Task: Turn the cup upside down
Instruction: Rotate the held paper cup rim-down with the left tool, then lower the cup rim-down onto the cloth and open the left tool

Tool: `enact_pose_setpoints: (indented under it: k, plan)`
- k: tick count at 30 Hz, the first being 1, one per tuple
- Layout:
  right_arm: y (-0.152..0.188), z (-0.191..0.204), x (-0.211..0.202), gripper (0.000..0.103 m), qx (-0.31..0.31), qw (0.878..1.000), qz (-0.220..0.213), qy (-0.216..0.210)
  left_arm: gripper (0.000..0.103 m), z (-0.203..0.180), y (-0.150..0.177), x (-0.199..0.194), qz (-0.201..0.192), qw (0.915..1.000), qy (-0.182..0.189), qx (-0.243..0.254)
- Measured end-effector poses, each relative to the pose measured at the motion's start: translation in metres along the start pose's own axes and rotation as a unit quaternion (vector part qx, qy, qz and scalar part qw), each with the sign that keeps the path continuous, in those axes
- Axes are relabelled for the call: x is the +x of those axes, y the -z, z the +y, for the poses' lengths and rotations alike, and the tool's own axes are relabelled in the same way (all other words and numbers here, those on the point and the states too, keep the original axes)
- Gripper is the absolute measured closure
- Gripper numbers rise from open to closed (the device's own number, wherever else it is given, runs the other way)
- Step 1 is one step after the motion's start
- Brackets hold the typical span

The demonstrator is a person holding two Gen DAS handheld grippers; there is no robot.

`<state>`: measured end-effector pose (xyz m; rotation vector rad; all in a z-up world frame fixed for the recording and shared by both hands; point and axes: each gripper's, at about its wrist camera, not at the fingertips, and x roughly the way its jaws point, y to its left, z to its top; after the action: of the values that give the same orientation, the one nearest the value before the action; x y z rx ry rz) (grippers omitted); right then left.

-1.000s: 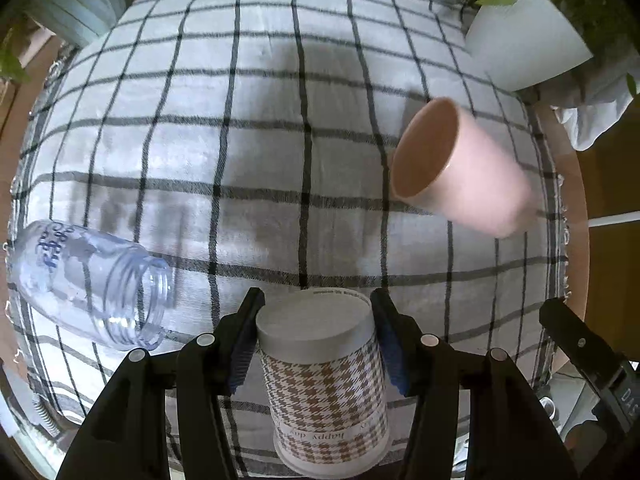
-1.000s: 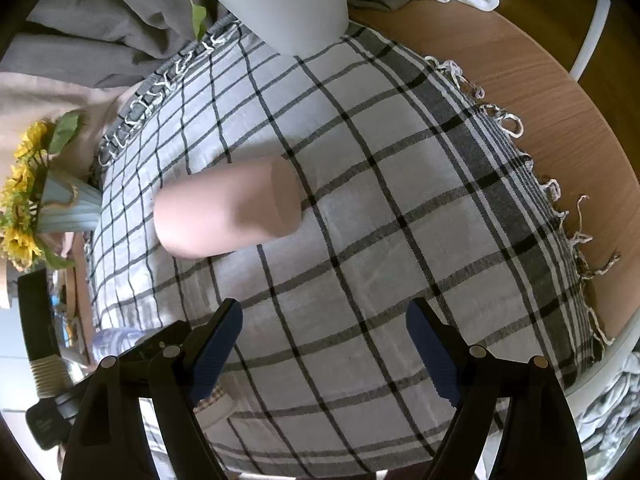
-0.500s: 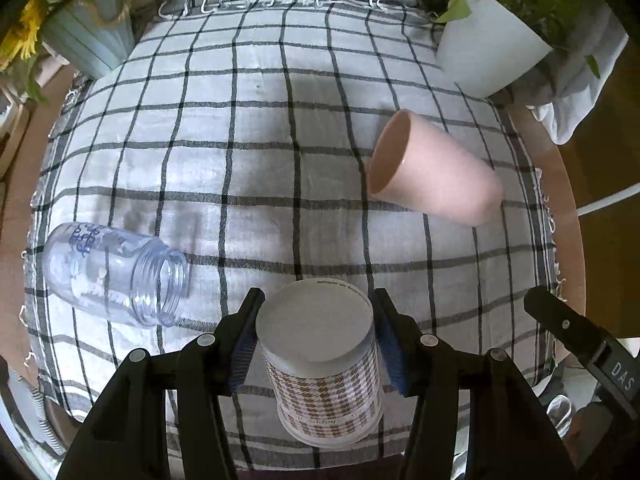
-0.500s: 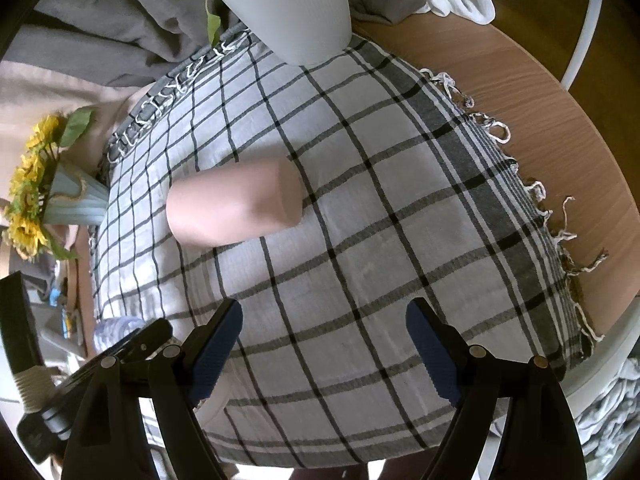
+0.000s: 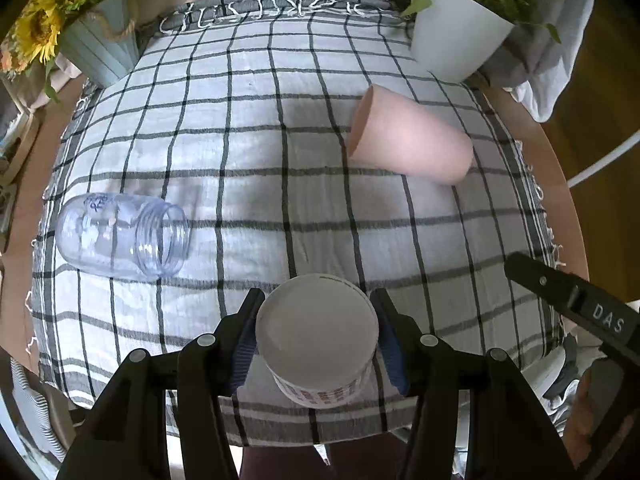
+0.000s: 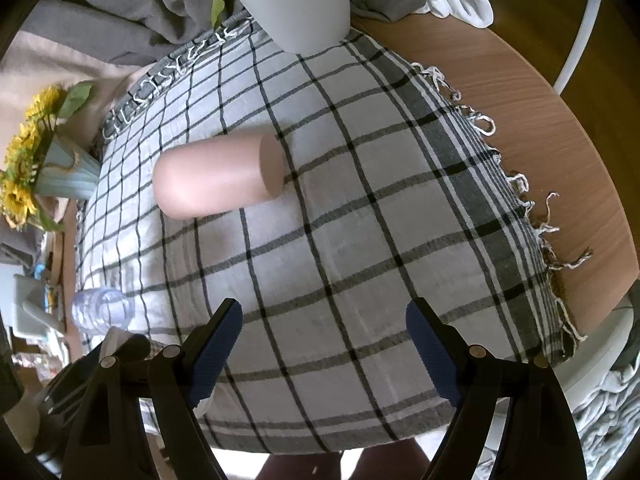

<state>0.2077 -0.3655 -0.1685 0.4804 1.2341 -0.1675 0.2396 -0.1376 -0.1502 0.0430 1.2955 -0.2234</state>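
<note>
Compared with one second before, the left gripper had risen and tilted, so the flat white bottom of the paper cup faced the camera more squarely and less of its brown houndstooth side was visible. More of the checked cloth and the far edge of the table came into the left wrist view. The left tongs were pinching the paper cup, one blue pad on each side of it, and the cup was held bottom-up over the near edge of the cloth; whether its rim touched the cloth could not be told.

The right gripper was spread wide with nothing between its fingers, above the near part of the cloth. A pink cup lay on its side on the cloth, well apart from both grippers. A clear plastic jar also lay on its side, to the left of the paper cup. A white plant pot and a vase of sunflowers stood at the far corners.
</note>
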Motion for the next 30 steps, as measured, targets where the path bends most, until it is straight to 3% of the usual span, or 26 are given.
enact_pose_setpoints:
  k: [14,17,19,26,30]
  plan:
    - [0.010,0.002,-0.001,0.019,-0.038,0.999,-0.001,0.013,0.048,-0.003,0.025,0.005,0.013,0.9998,0.015,-0.008]
    - [0.010,0.000,-0.002,0.019,-0.032,0.999,-0.001,0.009,0.038,0.000,0.023,0.005,0.010,0.9997,0.016,-0.015]
    - [0.010,-0.001,-0.003,0.019,-0.030,1.000,-0.003,0.007,0.026,0.002,0.023,0.004,0.003,0.9996,0.018,-0.020]
    - [0.012,0.004,-0.012,0.019,-0.042,0.999,-0.019,0.012,0.022,0.004,0.022,-0.004,-0.018,0.9992,0.020,-0.029]
    - [0.014,0.005,-0.020,0.018,-0.040,0.999,-0.031,0.014,0.012,0.005,0.023,-0.017,-0.045,0.9985,0.023,-0.021]
